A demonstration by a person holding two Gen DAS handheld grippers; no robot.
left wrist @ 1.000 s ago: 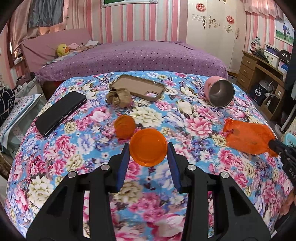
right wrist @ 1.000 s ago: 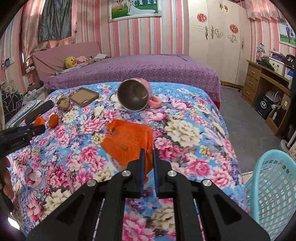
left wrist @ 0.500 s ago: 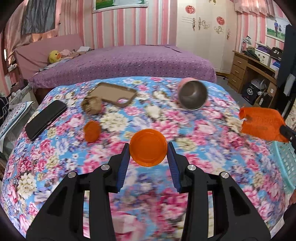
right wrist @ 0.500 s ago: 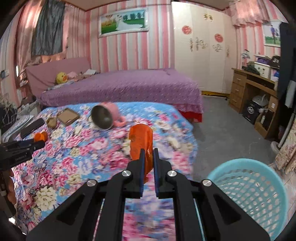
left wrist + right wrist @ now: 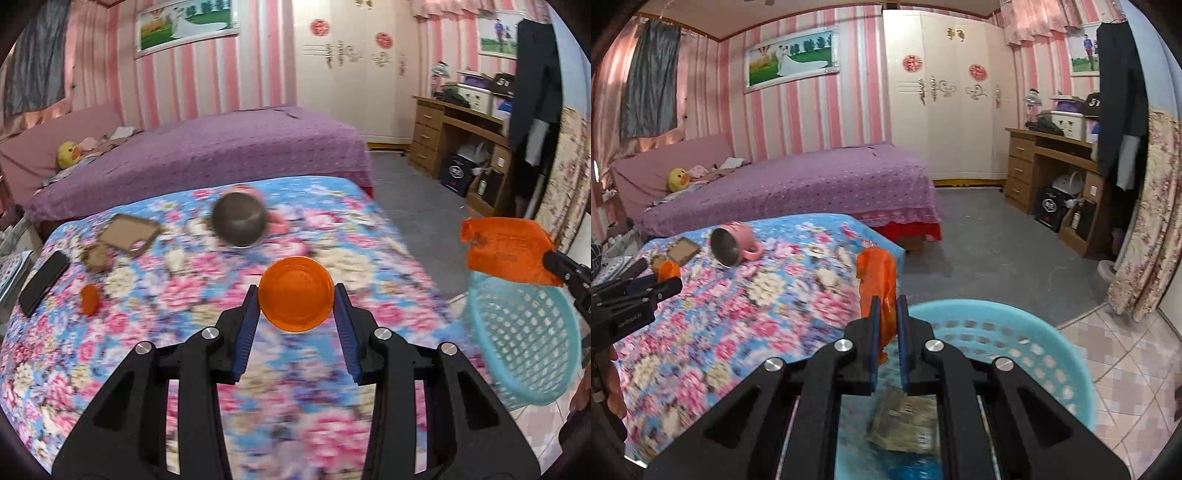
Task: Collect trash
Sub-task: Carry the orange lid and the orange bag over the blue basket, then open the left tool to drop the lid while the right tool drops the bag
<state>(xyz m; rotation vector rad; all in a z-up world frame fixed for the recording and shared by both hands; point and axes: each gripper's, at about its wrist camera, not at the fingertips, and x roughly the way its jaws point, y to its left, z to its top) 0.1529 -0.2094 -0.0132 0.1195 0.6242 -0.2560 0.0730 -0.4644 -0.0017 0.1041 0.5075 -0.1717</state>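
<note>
My left gripper [image 5: 295, 306] is shut on an orange plastic cup [image 5: 295, 293] and holds it in the air above the flowered bed cover. My right gripper [image 5: 887, 325] is shut on an orange plastic bag [image 5: 881, 284] and holds it over the rim of the turquoise trash basket [image 5: 1052, 343]. The bag [image 5: 506, 249] and basket [image 5: 517, 339] also show at the right of the left wrist view. A brownish packet [image 5: 905, 424] lies inside the basket. A small orange piece [image 5: 89, 299] and a crumpled brown wad [image 5: 96, 256] lie on the bed cover.
On the flowered cover [image 5: 166, 288] lie a pink mug [image 5: 240, 219] on its side, a brown phone case [image 5: 129, 232] and a black phone [image 5: 44, 282]. A purple bed [image 5: 798, 184] stands behind. A wooden desk [image 5: 1052, 162] stands at the right on grey floor.
Both grippers have swung right, away from the bed. The right one carried the orange bag over the basket; the left one lifted the cup and follows toward the basket.
</note>
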